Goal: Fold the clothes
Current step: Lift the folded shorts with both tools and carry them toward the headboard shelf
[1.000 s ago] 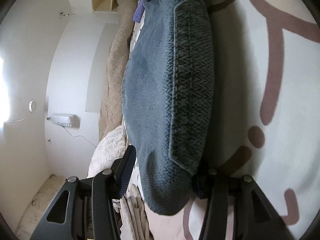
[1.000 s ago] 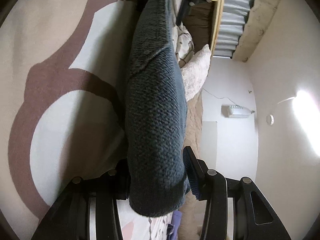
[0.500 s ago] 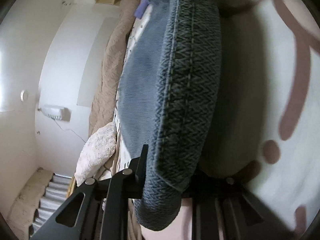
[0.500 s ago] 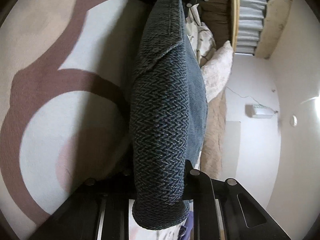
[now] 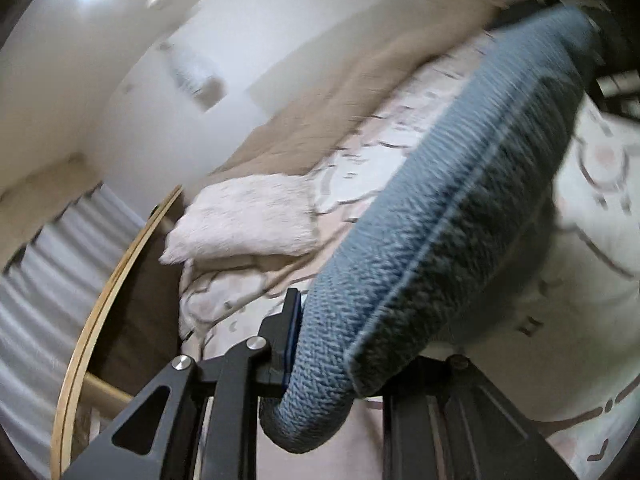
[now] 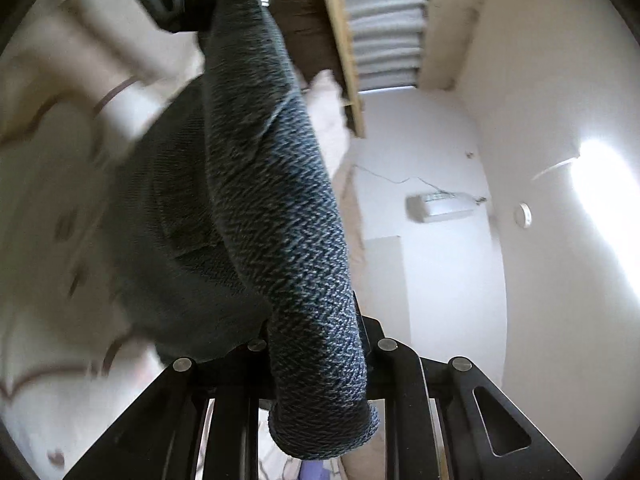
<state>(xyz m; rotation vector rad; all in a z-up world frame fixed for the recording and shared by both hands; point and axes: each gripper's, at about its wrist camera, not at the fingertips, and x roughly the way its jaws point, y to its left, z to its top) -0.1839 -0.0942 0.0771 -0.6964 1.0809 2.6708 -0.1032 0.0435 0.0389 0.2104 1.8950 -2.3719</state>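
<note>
Both jaws are clamped on one blue knit garment (image 5: pixel 460 216): my left gripper (image 5: pixel 332 344) pinches one end, my right gripper (image 6: pixel 316 344) the other. It stretches taut between them, lifted above the patterned bedspread (image 5: pixel 592 264), with a fluffy pillow (image 5: pixel 244 220) beyond.

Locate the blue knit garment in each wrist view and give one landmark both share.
Left wrist: blue knit garment runs from bottom centre to upper right.
Right wrist: it runs from bottom centre to top left.
Shared landmark: white wall unit.
</note>
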